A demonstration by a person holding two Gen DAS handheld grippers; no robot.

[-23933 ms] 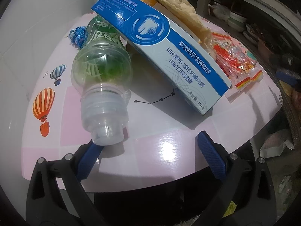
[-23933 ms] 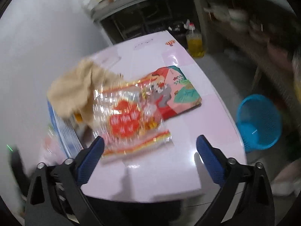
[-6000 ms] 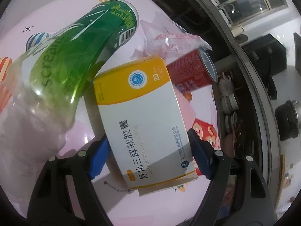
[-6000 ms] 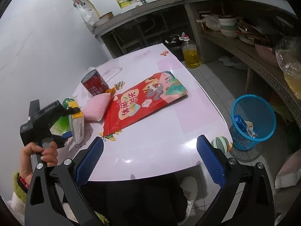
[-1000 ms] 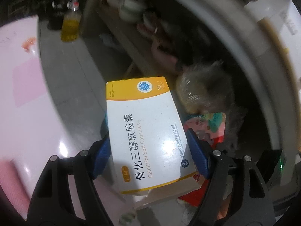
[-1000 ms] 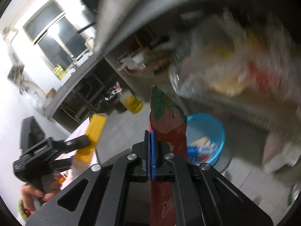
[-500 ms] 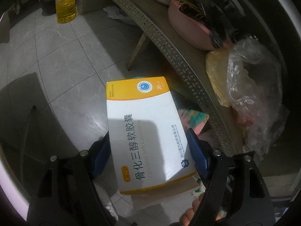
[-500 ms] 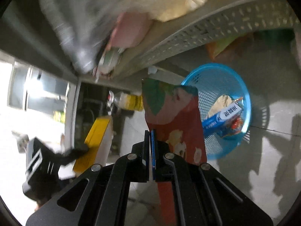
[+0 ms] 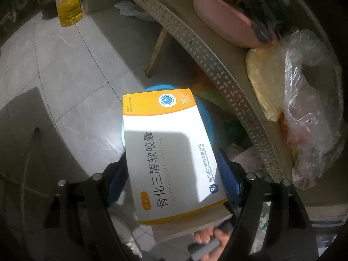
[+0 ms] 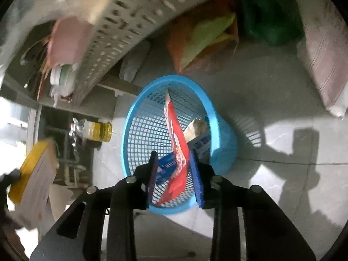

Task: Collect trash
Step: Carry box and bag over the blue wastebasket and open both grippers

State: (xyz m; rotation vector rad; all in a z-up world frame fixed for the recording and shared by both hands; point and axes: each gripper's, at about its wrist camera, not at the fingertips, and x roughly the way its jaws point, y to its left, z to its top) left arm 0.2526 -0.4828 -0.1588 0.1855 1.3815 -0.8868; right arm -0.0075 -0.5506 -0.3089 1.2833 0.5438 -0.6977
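Note:
My left gripper (image 9: 174, 174) is shut on a white and yellow medicine box (image 9: 167, 152) and holds it above the blue mesh trash basket (image 9: 205, 113), most of which the box hides. In the right wrist view my right gripper (image 10: 175, 169) is open over the blue basket (image 10: 139, 117). A red snack bag (image 10: 176, 143) stands edge-on between the parted fingers and reaches down into the basket, free of both pads. A blue toothpaste box (image 10: 165, 165) and other wrappers lie inside. The medicine box (image 10: 37, 171) shows at the left.
A perforated metal shelf edge (image 9: 208, 61) runs above the basket, with a pink basin (image 9: 228, 21) and a plastic bag (image 9: 304, 108) on it. A bottle of yellow oil (image 9: 69, 4) stands on the tiled floor. Orange and green bags (image 10: 206, 37) lie behind the basket.
My right gripper has opened and let go of the red snack bag, which now drops into the basket. My left gripper has carried the medicine box closer over the basket.

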